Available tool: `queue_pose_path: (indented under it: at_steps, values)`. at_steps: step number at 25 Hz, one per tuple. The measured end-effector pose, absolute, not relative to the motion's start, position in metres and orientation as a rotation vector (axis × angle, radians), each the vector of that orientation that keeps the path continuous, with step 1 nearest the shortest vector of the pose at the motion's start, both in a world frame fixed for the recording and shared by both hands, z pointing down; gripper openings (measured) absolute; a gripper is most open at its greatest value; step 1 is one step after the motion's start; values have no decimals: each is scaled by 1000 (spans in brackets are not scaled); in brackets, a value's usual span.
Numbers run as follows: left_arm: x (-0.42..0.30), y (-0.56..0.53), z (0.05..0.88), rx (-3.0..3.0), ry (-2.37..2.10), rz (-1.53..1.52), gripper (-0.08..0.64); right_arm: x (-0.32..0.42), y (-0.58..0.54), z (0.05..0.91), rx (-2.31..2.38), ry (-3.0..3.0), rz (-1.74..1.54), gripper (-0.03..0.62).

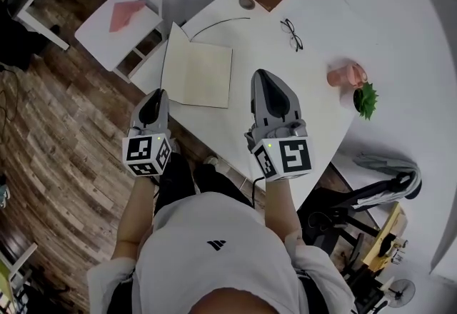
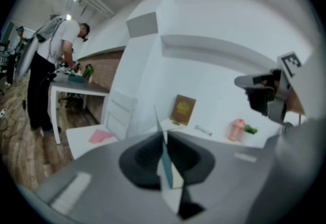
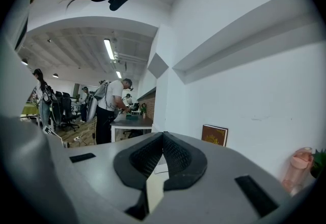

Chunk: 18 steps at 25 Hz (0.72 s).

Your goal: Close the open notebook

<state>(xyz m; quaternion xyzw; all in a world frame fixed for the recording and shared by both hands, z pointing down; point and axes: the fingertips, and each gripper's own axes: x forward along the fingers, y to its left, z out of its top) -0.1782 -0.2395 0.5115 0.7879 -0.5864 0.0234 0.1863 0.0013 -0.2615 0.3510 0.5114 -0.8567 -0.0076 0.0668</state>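
left gripper: jaws pinched on upright cover of cream-paged open notebook, near edge of white table | right gripper: jaws together, empty | next: swing cover rightward in 1 arc, pinch firm

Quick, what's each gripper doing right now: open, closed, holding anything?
Left gripper: closed on a raised leaf of the notebook.
Right gripper: closed, nothing between its jaws.
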Motion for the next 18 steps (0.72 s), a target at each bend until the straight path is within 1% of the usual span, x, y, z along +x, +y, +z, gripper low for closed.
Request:
queue_pose_path:
  at_steps: [2, 9, 18]
  values:
    - [-165, -240, 507, 2267, -1612, 69, 15, 8, -261, 350, 1547, -2580, -28, -3]
    - [-98, -242, 504, 2390, -1338, 126, 11, 33, -254, 349, 1583, -2562, -34, -3]
    - [-18, -242, 547, 2501, -1103, 440, 11, 76, -243, 354, 1652, -2510, -10, -3]
